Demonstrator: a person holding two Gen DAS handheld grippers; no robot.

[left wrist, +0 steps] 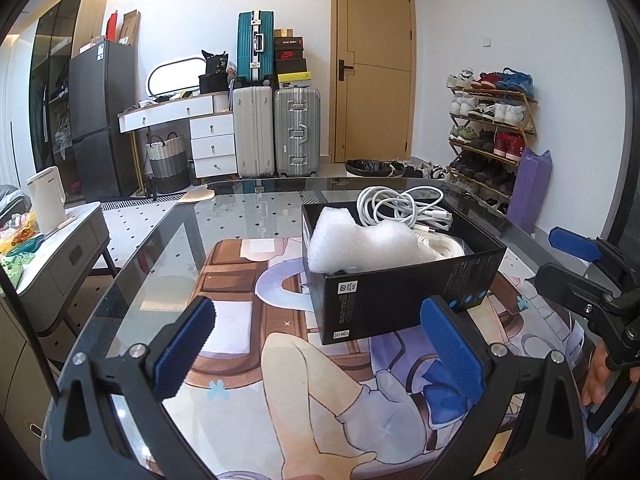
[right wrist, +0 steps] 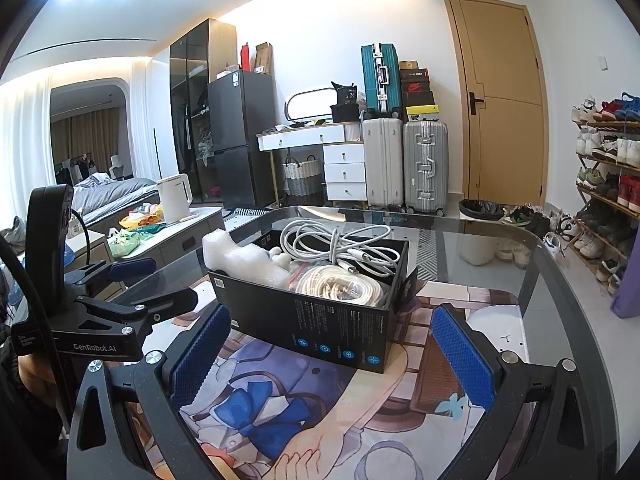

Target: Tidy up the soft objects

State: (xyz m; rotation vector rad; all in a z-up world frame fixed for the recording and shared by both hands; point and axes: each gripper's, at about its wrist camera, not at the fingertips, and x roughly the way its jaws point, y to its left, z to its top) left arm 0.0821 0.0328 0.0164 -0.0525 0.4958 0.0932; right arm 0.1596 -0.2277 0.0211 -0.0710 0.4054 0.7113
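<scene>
Hovering wide open and empty over the worktop [left wrist: 132, 248], the left gripper [left wrist: 320, 352] and right gripper [right wrist: 332, 356] both face the black box [right wrist: 340, 332] just ahead, holding white foam [left wrist: 360, 240] and coiled cables [right wrist: 344, 248], its long axis slanting away rightward, roughly equally near both.

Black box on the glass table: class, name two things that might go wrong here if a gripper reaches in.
1. The white cable loops above the rim of the black box, so a finger could snag it and drag it out.
2. The foam piece sits high at one end and might tip over the edge onto the glass table.
</scene>
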